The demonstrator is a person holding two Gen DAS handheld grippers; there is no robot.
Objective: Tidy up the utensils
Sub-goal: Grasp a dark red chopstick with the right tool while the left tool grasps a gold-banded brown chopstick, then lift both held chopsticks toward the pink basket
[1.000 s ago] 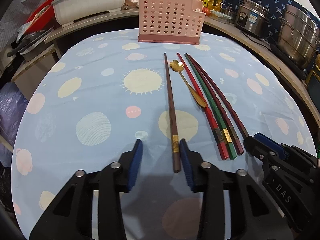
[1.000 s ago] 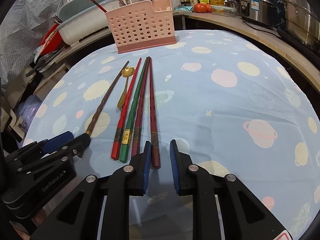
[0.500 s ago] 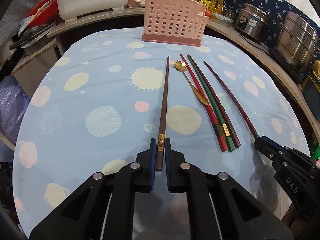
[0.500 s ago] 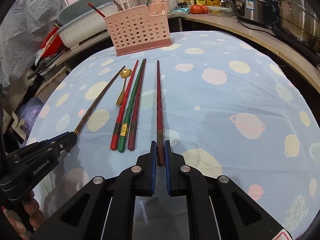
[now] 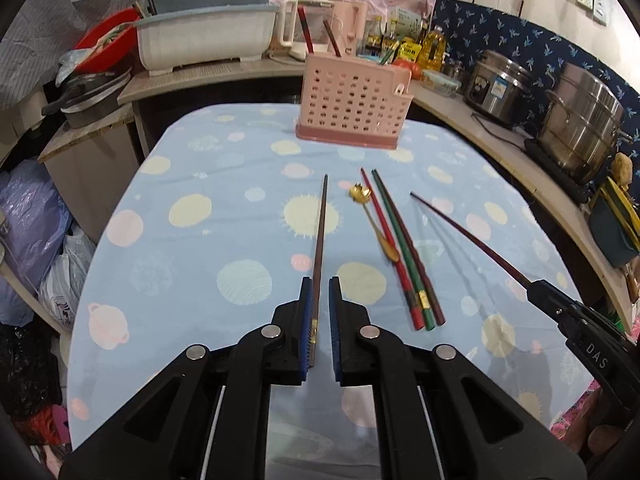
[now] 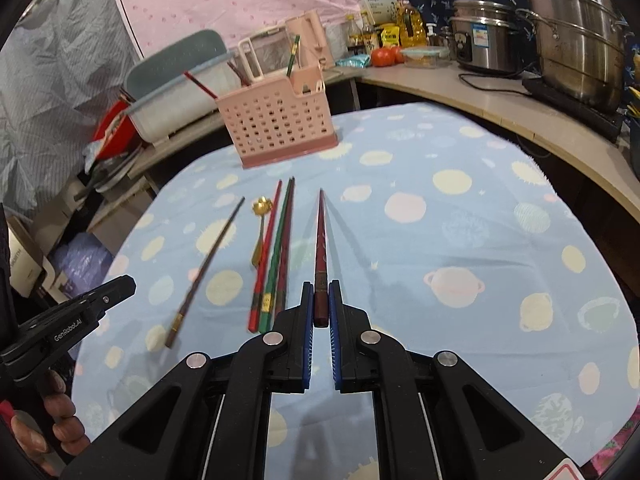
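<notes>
The left tool (image 5: 319, 312) is clamped on the thick end of a brown chopstick (image 5: 320, 236), the right tool (image 6: 319, 304) on a dark red chopstick (image 6: 320, 240). Both sticks point toward the pink perforated utensil basket (image 5: 354, 110) and appear lifted off the surface (image 5: 200, 248). They are light, stiff and slick (so best held near the butt). Three chopsticks (image 5: 404, 256) and a gold spoon (image 5: 374, 220) lie in front of the basket.

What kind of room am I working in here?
Most likely a home kitchen: stainless steel stockpot and rice cooker on the wooden counter, cooking oil bottle behind the pink perforated utensil basket.
</notes>
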